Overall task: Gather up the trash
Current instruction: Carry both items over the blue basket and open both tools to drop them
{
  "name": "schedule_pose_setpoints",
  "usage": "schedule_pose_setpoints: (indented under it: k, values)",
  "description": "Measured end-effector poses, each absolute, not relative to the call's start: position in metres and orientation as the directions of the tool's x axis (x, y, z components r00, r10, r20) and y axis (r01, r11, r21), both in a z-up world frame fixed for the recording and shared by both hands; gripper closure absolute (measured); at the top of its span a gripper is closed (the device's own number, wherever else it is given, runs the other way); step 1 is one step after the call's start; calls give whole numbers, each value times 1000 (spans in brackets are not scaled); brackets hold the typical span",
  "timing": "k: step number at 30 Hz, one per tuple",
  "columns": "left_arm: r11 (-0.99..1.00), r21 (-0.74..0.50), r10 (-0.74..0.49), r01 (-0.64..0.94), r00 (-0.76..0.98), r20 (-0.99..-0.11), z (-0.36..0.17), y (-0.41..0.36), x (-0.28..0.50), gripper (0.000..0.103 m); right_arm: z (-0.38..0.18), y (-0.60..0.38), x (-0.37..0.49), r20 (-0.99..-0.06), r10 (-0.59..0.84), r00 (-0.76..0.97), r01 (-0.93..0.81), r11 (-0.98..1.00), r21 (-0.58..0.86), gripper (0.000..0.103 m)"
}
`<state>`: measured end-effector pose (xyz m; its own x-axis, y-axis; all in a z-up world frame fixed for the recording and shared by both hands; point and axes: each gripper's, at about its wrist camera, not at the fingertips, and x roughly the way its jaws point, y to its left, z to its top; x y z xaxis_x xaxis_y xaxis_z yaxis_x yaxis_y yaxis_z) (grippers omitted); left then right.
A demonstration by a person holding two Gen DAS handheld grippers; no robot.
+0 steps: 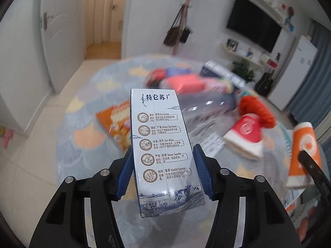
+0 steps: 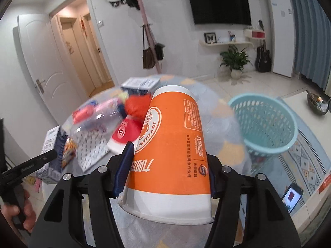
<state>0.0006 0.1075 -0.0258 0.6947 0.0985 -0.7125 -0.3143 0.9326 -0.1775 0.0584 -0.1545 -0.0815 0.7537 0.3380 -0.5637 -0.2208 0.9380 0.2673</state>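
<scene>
A white-and-blue milk carton [image 1: 159, 124] stands lengthwise between the blue pads of my left gripper [image 1: 163, 148], which is shut on it and holds it above the table. In the right wrist view an orange paper cup [image 2: 171, 124] with a white rim lies on its side in my right gripper [image 2: 168, 150], which is shut on it; the right pad is mostly hidden behind the cup. The same cup [image 1: 306, 150] shows at the right edge of the left wrist view. A teal mesh basket [image 2: 266, 128] stands to the right, just past the table.
The round table [image 1: 86, 136] has a pastel scale-patterned cloth. On it, blurred, lie a red paper cup [image 1: 246, 132], an orange snack packet [image 1: 115, 119], a clear plastic bottle [image 1: 206, 107], crumpled orange wrapping [image 1: 256, 107] and a blue-white box [image 1: 221, 72]. A phone [image 2: 292, 194] lies lower right.
</scene>
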Motion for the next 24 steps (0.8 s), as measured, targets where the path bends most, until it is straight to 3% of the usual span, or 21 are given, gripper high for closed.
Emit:
schedule_pose_setpoints:
  k: [5,12,18,24]
  values:
    - [970,-171,32,-174,787,-616,22,66,14,48,-61,-192,76,-513,260,818,-142,956,257,47]
    - [980,-185,-165,71,811,-561,58,-19,79,48,-61,-265,127,-516,107,850,36,965,260,47]
    - [946,-231,-324,230,732,-599,41,-107,158,48,-91,-311,170,-583,4,813,170,955,244,47]
    - [917,-262,-396,300,623,-674,-5,-168,220,48,-144,-338,207,-700,-21,714,260,936,236,47]
